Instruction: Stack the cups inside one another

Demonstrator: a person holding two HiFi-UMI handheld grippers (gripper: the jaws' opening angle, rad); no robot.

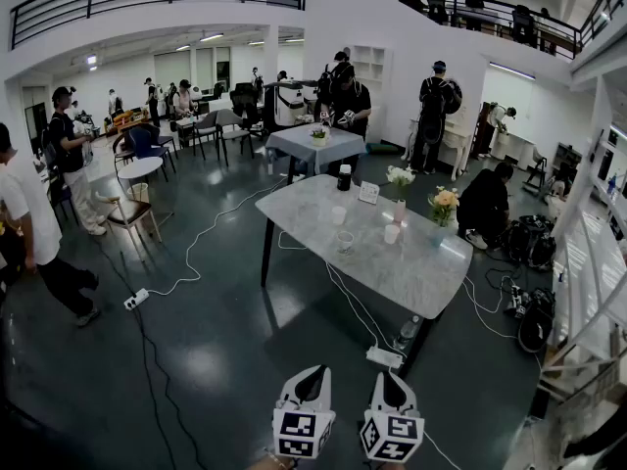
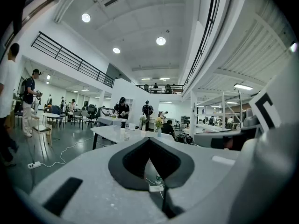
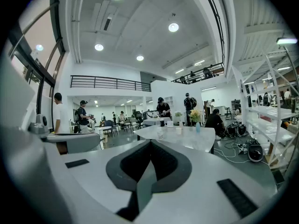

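Several small white cups stand apart on the marble table (image 1: pixel 421 272): one cup (image 1: pixel 338 214), another cup (image 1: pixel 345 240) and a third cup (image 1: pixel 392 233). The table is well ahead of me. My left gripper (image 1: pixel 313 371) and right gripper (image 1: pixel 389 376) are side by side low at the front, over the floor and far from the cups. Both are shut with nothing between the jaws. In the left gripper view the jaws of the left gripper (image 2: pixel 149 139) meet. In the right gripper view the right gripper (image 3: pixel 150 143) is shut too, and the cups (image 3: pixel 160 133) show small on the table (image 3: pixel 187 141).
Also on the table are two flower vases (image 1: pixel 399 204) (image 1: pixel 444 210), a black cup (image 1: pixel 344 177) and a small card (image 1: pixel 369 192). A power strip (image 1: pixel 384 356), a bottle (image 1: pixel 407 333) and cables lie on the floor by the table's near corner. White shelving (image 1: pixel 588 292) stands at right. People and chairs are around.
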